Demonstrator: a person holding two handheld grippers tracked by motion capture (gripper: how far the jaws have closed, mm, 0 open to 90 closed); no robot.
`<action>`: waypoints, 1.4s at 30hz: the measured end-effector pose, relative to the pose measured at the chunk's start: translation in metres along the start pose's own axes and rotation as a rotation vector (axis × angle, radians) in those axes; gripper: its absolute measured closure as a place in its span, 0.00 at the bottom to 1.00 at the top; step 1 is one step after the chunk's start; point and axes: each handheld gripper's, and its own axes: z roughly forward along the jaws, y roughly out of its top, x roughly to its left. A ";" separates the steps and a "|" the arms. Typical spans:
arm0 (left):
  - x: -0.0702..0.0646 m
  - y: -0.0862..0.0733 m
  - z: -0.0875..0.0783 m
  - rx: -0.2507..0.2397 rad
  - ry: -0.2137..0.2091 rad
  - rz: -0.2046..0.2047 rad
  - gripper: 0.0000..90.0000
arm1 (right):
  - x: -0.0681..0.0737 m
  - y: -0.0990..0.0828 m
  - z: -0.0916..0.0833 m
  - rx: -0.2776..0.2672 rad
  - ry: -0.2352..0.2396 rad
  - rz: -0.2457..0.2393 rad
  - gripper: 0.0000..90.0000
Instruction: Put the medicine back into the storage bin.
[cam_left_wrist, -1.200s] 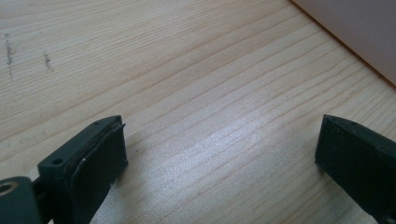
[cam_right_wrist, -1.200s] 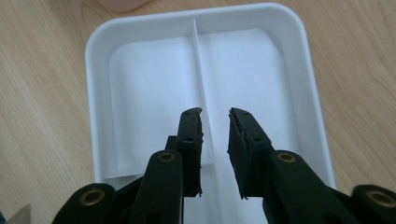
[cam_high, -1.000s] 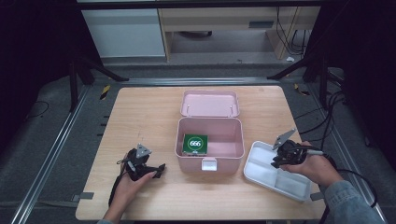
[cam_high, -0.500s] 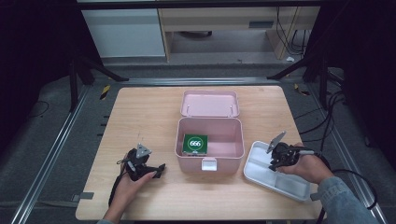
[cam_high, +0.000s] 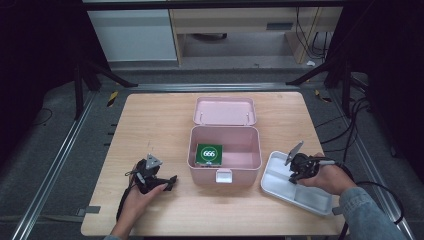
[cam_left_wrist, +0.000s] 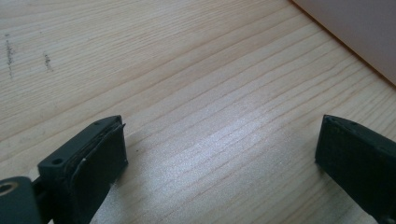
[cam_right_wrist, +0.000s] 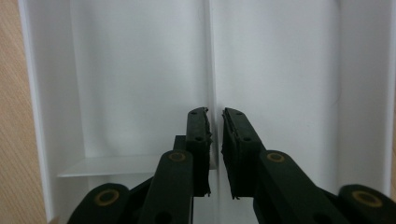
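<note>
A pink box (cam_high: 210, 172) stands open mid-table, its lid (cam_high: 225, 111) tipped back, with a green packet (cam_high: 209, 153) marked 666 lying inside. To its right lies a white divided tray (cam_high: 280, 187) (cam_right_wrist: 140, 70). My right gripper (cam_high: 294, 176) (cam_right_wrist: 215, 112) points down into the tray. Its jaws have just been closing and straddle the tray's thin divider (cam_right_wrist: 211, 56), with a narrow gap still showing between the pads. My left gripper (cam_high: 167, 182) (cam_left_wrist: 219, 135) rests on the wooden table left of the box, jaws wide open over bare wood.
The pink box's side wall (cam_left_wrist: 355, 32) shows just past my left gripper's jaws. The light wooden table (cam_high: 150, 125) has bare room at the left and back. Metal rails and cables run along the floor beside it.
The right gripper has shifted slightly left and lower onto the tray. The left hand has not moved.
</note>
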 end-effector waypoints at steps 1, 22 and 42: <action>0.000 0.000 0.000 0.000 0.000 0.000 0.01 | 0.000 0.000 0.001 0.000 -0.001 -0.001 0.91; 0.000 0.000 0.000 0.000 0.000 0.000 0.01 | 0.000 -0.010 -0.021 -0.068 -0.002 -0.018 1.00; 0.000 0.000 0.000 -0.001 0.000 -0.001 0.01 | -0.014 0.029 -0.124 -0.289 -0.112 -0.066 1.00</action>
